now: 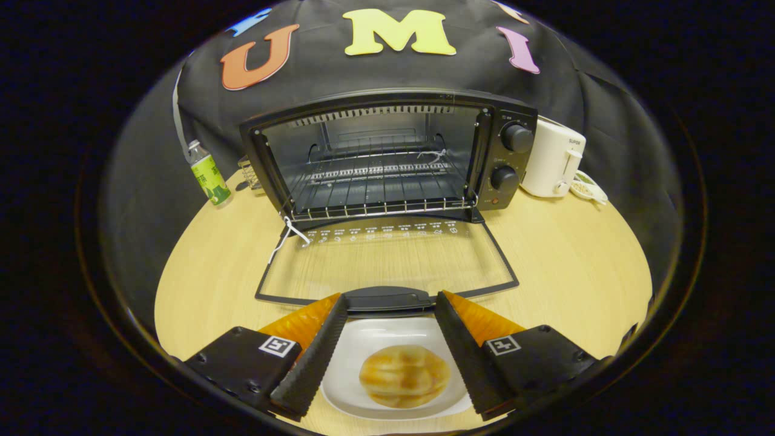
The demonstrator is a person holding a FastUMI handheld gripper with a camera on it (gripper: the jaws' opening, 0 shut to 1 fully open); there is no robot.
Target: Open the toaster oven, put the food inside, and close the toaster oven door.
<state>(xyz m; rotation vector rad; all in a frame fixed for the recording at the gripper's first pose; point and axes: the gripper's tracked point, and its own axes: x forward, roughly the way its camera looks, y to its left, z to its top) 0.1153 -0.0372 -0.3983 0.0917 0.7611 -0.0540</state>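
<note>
Toaster oven point(387, 157) is open, door point(387, 260) folded flat on the table point(575, 266) in front of it; step one looks done. Your gripper point(390, 300) has its jaws spread, gripping nothing, straddling the white plate point(357, 345) with the bun point(404, 375) just short of the door handle point(390, 300). Loading and closing remain.

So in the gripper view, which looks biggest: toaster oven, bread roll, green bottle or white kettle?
1. Toaster oven
2. Bread roll and white kettle look alike; the roll, between the open gripper's fingers, is nearer, so unsure
3. Green bottle
</note>
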